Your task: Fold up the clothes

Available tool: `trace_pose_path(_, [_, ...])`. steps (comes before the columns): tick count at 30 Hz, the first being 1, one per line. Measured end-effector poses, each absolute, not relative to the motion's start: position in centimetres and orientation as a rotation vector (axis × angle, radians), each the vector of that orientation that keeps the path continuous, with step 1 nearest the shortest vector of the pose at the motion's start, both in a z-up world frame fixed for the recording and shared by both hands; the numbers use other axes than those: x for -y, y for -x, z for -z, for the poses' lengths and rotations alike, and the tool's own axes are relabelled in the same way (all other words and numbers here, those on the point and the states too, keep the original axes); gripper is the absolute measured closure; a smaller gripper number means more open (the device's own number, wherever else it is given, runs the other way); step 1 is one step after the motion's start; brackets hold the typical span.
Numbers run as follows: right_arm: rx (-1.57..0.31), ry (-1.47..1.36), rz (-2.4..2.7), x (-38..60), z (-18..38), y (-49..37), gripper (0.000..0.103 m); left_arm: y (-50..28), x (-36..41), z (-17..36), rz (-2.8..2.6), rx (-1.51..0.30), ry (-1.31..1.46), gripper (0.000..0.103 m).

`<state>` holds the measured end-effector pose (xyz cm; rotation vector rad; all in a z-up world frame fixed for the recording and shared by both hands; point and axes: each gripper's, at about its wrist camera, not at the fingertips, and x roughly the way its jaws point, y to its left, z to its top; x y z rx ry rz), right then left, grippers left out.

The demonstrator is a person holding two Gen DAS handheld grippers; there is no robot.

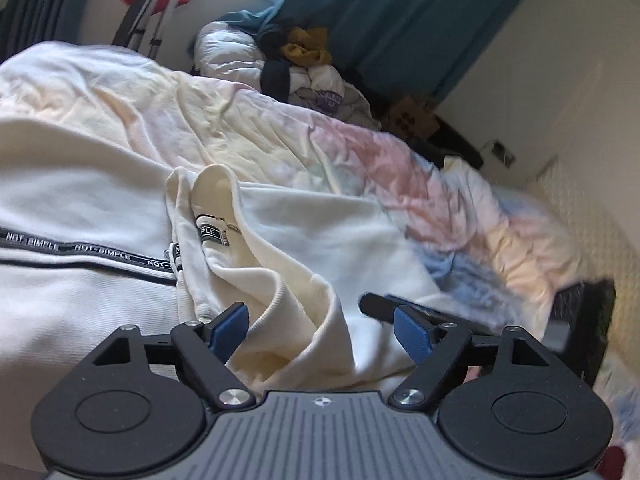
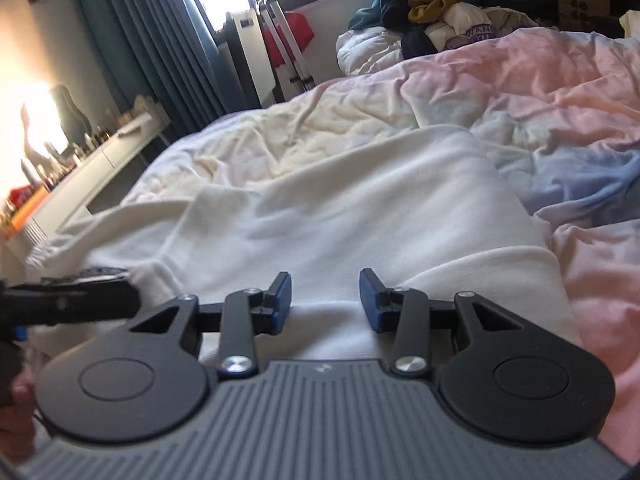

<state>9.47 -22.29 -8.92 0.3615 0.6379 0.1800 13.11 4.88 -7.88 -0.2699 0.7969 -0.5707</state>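
Note:
A cream-white garment with a black "NOT SIMPLE" band lies spread on the bed; its collar with a label stands bunched up ahead. My left gripper is open, its blue pads on either side of a raised fold of the garment's ribbed edge. The right gripper's dark finger shows just beyond my right pad. In the right wrist view the same garment lies flat, and my right gripper is open low over it, holding nothing. The left gripper shows at the left edge.
A pastel pink, blue and yellow duvet covers the bed. A pile of clothes sits at the far end by teal curtains. A white shelf with bottles runs along the left wall. A paper bag stands far right.

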Motion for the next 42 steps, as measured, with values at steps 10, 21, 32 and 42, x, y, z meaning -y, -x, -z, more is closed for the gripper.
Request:
trace_pose_path(10, [-0.651,-0.342,-0.161,21.8,9.7,-10.1,0.063,-13.3,-3.7,8.6,0.508,-0.813,0.149,0.061])
trace_pose_path(21, [-0.537,-0.291,-0.189,20.6,7.9,-9.5,0.061,-14.3,-9.4,9.4,0.448,-0.914,0.639,0.091])
trace_pose_path(32, [-0.622,-0.09,-0.158,18.2,10.7,-11.3,0.061,-14.2,-10.7,11.6,0.4,-0.989,0.709,0.073])
trace_pose_path(42, [-0.632,-0.133,-0.164,18.7,10.4,-10.9,0.061,-8.5,-19.7,6.4,0.184,-0.853,0.791,0.035])
